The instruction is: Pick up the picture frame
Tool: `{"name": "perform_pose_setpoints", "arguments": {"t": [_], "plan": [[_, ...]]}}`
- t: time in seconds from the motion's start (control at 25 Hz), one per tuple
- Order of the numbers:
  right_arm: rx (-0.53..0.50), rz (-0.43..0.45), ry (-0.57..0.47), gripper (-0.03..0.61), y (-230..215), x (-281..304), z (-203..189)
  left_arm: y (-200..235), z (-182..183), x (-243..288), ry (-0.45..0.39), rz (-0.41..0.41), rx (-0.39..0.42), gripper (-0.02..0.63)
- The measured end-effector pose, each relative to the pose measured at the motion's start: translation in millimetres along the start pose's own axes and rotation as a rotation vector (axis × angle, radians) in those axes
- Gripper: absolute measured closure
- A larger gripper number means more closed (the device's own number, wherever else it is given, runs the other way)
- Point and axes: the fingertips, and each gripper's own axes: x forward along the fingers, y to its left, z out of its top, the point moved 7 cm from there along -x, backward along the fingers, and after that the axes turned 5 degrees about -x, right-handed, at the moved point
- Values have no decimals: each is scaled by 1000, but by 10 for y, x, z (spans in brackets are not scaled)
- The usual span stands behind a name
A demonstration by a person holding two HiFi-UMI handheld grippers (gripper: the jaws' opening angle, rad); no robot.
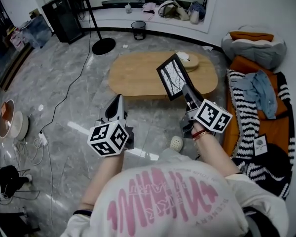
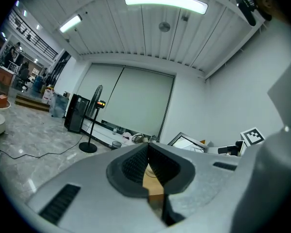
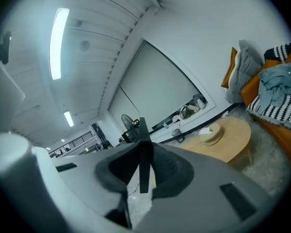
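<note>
Grasping picture frame (image 1: 171,77): right gripper (image 3: 144,149) fingers, edge-on there, face-on in head view; left gripper (image 2: 148,150) fingers clenched, empty.

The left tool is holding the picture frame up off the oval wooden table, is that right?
No, the right tool is holding the picture frame up off the oval wooden table; the head view shows it.

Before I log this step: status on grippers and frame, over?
Right gripper shut on picture frame, frame held off the wooden table. Left gripper shut, empty. Nothing in the way.
</note>
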Motion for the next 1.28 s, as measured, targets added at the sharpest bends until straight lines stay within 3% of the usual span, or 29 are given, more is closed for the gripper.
{"name": "perform_pose_setpoints", "arguments": {"t": [0.48, 1.28], "plan": [[-44, 2, 8, 500, 24, -202, 53, -211, -133, -90, 39, -7, -8, 611], [-109, 61, 191, 502, -189, -375, -60, -596, -632, -268, 99, 88, -66, 611]]}}
